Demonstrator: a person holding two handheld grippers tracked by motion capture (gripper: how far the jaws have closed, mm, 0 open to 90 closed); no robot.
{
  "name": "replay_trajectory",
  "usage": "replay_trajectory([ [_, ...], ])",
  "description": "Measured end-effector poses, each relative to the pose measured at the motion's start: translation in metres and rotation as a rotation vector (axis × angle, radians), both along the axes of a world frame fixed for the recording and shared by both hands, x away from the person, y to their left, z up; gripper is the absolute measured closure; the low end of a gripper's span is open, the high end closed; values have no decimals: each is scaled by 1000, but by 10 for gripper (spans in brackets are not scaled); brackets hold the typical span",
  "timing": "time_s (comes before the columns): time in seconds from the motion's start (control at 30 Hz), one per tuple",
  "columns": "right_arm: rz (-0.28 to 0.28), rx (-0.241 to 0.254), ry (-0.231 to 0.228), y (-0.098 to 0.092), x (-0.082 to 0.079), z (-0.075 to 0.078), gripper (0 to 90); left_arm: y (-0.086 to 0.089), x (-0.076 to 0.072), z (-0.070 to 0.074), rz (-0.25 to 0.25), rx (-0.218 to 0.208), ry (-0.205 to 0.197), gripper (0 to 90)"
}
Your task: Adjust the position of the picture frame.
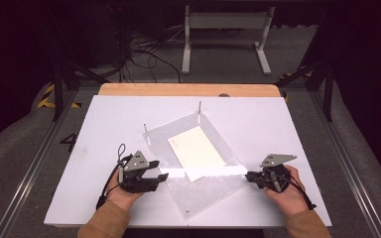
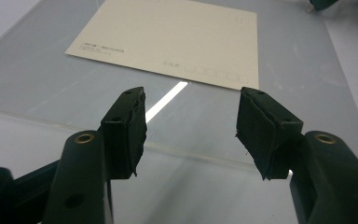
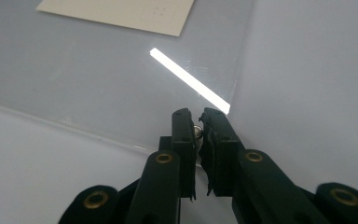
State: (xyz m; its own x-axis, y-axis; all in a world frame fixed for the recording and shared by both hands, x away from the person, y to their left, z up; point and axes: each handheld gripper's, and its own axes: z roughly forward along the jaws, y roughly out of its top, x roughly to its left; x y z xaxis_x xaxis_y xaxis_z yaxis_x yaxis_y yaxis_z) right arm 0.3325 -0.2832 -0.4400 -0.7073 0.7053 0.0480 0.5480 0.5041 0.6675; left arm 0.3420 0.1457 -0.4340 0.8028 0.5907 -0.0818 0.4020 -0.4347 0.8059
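Left gripper (image 1: 162, 176): held at the near left edge of the clear sheet (image 1: 208, 188); fingers (image 2: 126, 126) are spread apart, with nothing between them.
Right gripper (image 3: 198, 128): set at the sheet's right corner; fingers are pressed together on a small metal pin (image 3: 197, 131).
Clear sheet: laid flat and askew in the middle of the white table (image 1: 104, 124), with its nearest corner close to the table's near edge.
Card (image 1: 197, 151): rests on the sheet, apart from both grippers.
Upright pins (image 1: 199, 107): two are seen at the sheet's far corners.
Handling, sheet: judged stiff, thin, light and slippery; scratching is likely. An edge or corner should be taken.
Handling, card: judged light and bendable; sliding on the sheet is to be expected.
Hard to make out: print on the card is too small to be read; the held pin is mostly covered by the fingers.
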Motion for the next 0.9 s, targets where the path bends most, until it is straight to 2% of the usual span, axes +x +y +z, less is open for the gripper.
replay_trajectory([
  [0.23, 124, -2, 59, 20, -12, 2, 828, 16, 0, 0, 41, -11, 2, 428],
  [0.4, 186, -10, 73, 32, -18, 2, 827, 26, 4, -3, 79, -16, 17, 428],
  [0.57, 254, -8, 89, 50, -28, 2, 825, 39, 12, -9, 151, 2, 40, 442],
  [0.73, 294, -9, 98, 60, -35, 2, 825, 52, 23, -9, 239, -34, 69, 447],
  [0.9, 310, 9, 107, 66, -42, 0, 825, 54, 42, -5, 331, -57, 63, 381],
])
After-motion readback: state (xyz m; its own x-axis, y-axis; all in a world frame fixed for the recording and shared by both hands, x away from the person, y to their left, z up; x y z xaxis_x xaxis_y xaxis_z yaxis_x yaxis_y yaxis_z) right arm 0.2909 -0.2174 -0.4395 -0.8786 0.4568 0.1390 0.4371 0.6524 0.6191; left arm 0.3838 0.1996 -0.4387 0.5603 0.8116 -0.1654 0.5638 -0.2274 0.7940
